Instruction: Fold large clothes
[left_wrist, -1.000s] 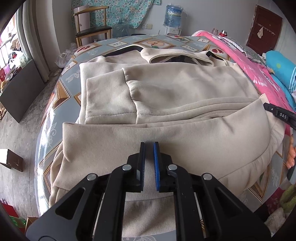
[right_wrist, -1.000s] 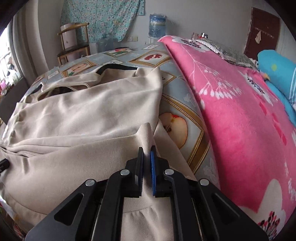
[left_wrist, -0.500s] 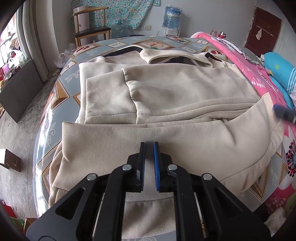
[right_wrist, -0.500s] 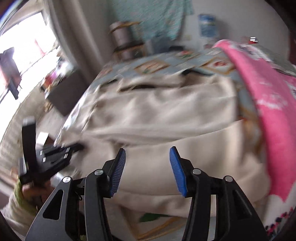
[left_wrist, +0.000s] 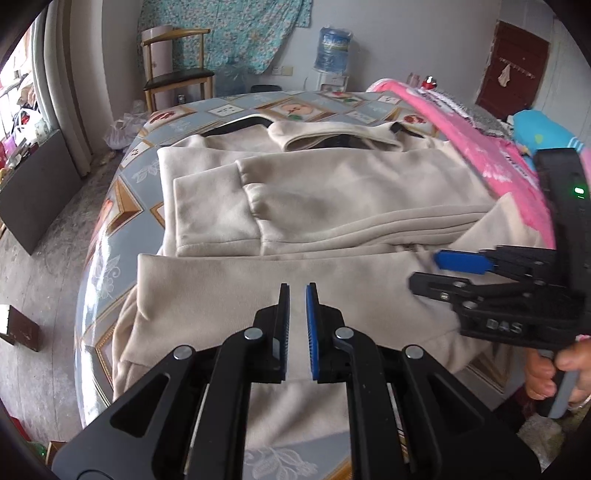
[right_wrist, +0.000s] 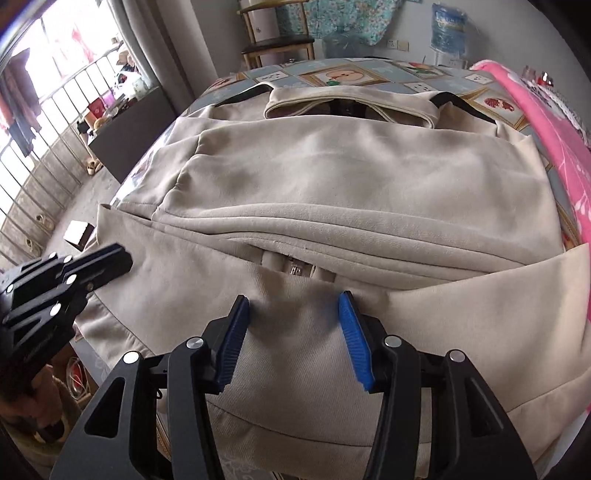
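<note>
since the earlier frames the right gripper (right_wrist: 293, 332) has been let go of the cloth and swung across from the pink-blanket side to the middle of the garment, and it is now seen entering the left wrist view at 3 o'clock. its blue-padded fingers (right_wrist: 352, 338) are spread wide, with beige fabric lying between them but not pinched.

the left gripper (left_wrist: 296, 325) is kept where it was, at 6 o'clock of its own view. its fingers are drawn nearly together with only a narrow slit left; the beige fabric is seen through the slit and runs under the fingers, so it appears to be clamped on the lower flap, though the contact itself is hidden.

the beige jacket (left_wrist: 332, 206) is laid flat on the patterned bedspread (left_wrist: 122, 206), collar toward 12 o'clock, with one sleeve folded across the chest and the lower flap (left_wrist: 229, 288) turned up over the body. a zipper pull (right_wrist: 295, 270) is exposed at the fold, just beyond the right gripper's fingertips. a pink blanket (left_wrist: 491, 155) is spread at 2 o'clock, touching the jacket's edge. a wooden chair (left_wrist: 173, 70) and a water bottle (left_wrist: 334, 50) are placed by the far wall, at 11 and 12 o'clock.
</note>
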